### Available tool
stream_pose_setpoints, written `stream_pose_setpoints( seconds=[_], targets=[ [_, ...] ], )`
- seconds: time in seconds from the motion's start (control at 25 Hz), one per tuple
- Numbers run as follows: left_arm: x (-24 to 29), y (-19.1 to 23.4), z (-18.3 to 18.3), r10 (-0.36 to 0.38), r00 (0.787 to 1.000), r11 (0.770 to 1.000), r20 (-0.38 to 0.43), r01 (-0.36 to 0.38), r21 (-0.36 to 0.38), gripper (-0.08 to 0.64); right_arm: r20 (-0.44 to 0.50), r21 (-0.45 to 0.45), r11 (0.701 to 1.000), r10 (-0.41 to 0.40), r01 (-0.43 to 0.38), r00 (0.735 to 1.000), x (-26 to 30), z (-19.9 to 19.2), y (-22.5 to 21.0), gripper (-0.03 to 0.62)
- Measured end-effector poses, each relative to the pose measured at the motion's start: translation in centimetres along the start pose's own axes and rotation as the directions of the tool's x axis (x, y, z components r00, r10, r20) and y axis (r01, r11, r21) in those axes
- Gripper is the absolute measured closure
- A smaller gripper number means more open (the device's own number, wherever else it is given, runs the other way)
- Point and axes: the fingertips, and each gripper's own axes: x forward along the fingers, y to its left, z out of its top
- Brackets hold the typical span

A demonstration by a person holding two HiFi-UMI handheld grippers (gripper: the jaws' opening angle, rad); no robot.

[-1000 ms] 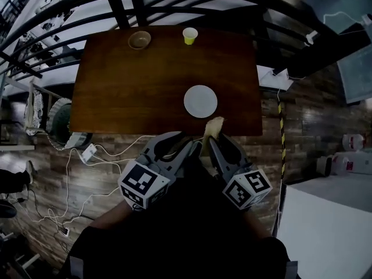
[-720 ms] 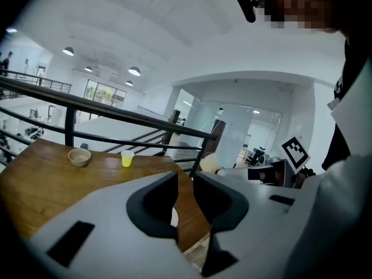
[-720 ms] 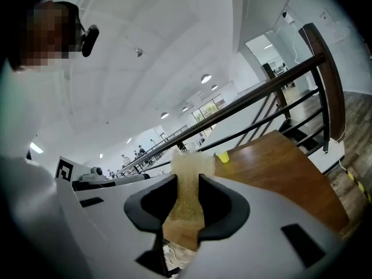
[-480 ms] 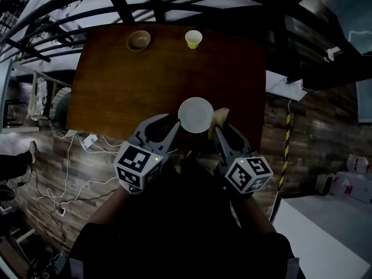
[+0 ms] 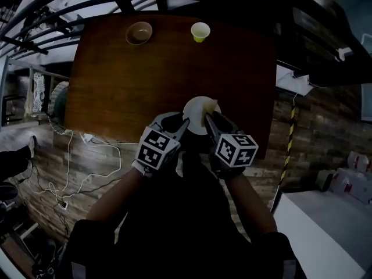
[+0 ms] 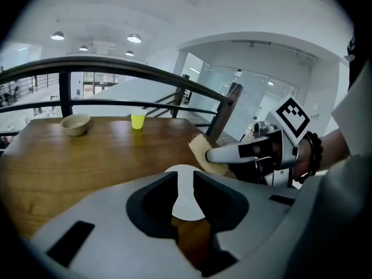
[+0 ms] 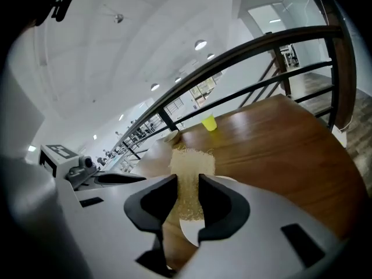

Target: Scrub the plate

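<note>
This was a large open hall in an office-like building, bounded by a dark curved railing point(image 6: 64, 92), with recessed ceiling lights point(image 6: 134, 38) and glass partition walls point(image 6: 250, 92) beyond. A wooden bench point(image 5: 145, 74) stood on plank flooring point(image 5: 302, 138), where white cables point(image 5: 99, 156) lay loose.

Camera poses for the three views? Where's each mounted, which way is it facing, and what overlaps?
Head view: on the person's head, looking steeply down at the table; both forearms, the left tool and the right tool show.
Left gripper view: on the left tool, looking along its parted jaws over the plate toward the railing; the right tool crosses at the right.
Right gripper view: on the right tool, looking along jaws shut on the sponge; the left tool shows at the left.
Shared: all three show the plate, sponge and yellow cup.
</note>
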Motion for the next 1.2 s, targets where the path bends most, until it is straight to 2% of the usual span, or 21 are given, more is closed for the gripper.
stream_pose_setpoints(
  seconds=[0.28,0.48,0.76,0.96,1.2],
  targets=[
    [3.3,2.1,-5.7,-0.048,0.990,0.998,-0.129,0.044,-0.037,0.466,-0.095,-0.035,0.998,0.041,-0.045,0.995,5.5,-1.8,2.1,0.465],
    [4.0,2.3,-8.0,-0.068,0.980,0.995,-0.189,0.053,-0.083,0.466,-0.150,-0.058,0.995,0.070,-0.080,0.986,8.0,-2.2,3.2,0.465],
    [5.1,3.4,-7.6,-0.072,0.983,0.979,-0.170,0.037,-0.201,0.466,-0.205,-0.062,0.993,0.083,-0.097,0.975,10.4,-2.7,3.3,0.465],
    [6.3,3.4,-8.8,-0.066,0.970,0.979,-0.232,0.018,-0.202,0.466,-0.216,-0.054,0.996,0.059,-0.072,0.975,10.6,-3.3,1.9,0.465],
    [6.6,3.5,-9.2,-0.061,0.965,0.975,-0.254,0.003,-0.223,0.466,-0.206,-0.040,0.998,0.039,-0.048,0.978,10.0,-3.4,-0.3,0.465]
  ],
)
